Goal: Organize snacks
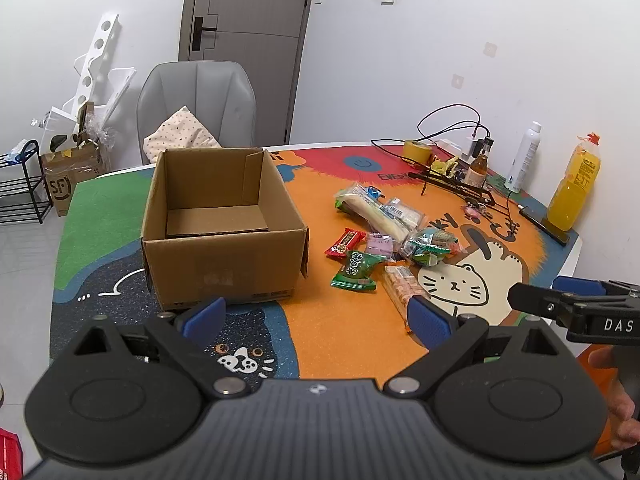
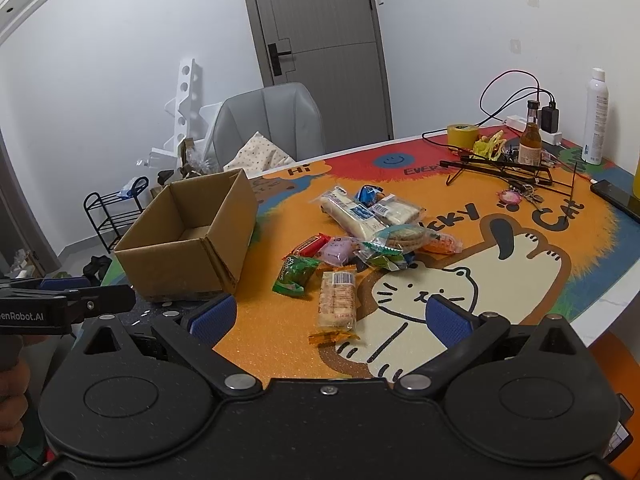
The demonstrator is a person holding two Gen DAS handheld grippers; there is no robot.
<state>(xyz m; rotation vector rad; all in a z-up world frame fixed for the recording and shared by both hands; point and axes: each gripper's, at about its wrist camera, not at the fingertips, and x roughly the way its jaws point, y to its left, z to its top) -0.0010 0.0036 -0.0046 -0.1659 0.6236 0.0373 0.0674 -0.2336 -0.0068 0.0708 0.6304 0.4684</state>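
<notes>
Left-wrist view: the left tongs (image 1: 316, 318) are hovering released at lower centre, blue pads (image 1: 204, 316) spread wide and grasping nothing. The cardboard box (image 1: 224, 264) is sitting open and empty at centre left on the table (image 1: 340, 332), which is wearing a colourful cat-print mat. The snack pile (image 1: 384, 236) is lying at centre right, well apart from the box: a green packet (image 1: 356, 272), a red packet (image 1: 345, 243), a purple packet (image 1: 379, 245) and a long white pack (image 1: 374, 210) are overlapping or touching, and a cracker pack (image 1: 400, 290) is lying nearest the tongs. The right tongs (image 1: 560, 298) are entering at the right edge.

Right-wrist view: the right tongs (image 2: 332, 316) are likewise hovering released at lower centre, holding nothing, with the cracker pack (image 2: 337, 300) lying between and just beyond the pads. The box (image 2: 188, 240) is standing at centre left, the pile (image 2: 368, 232) at centre. Bottles, a tape roll (image 2: 463, 135) and cables are crowding the upper right of the table.
</notes>
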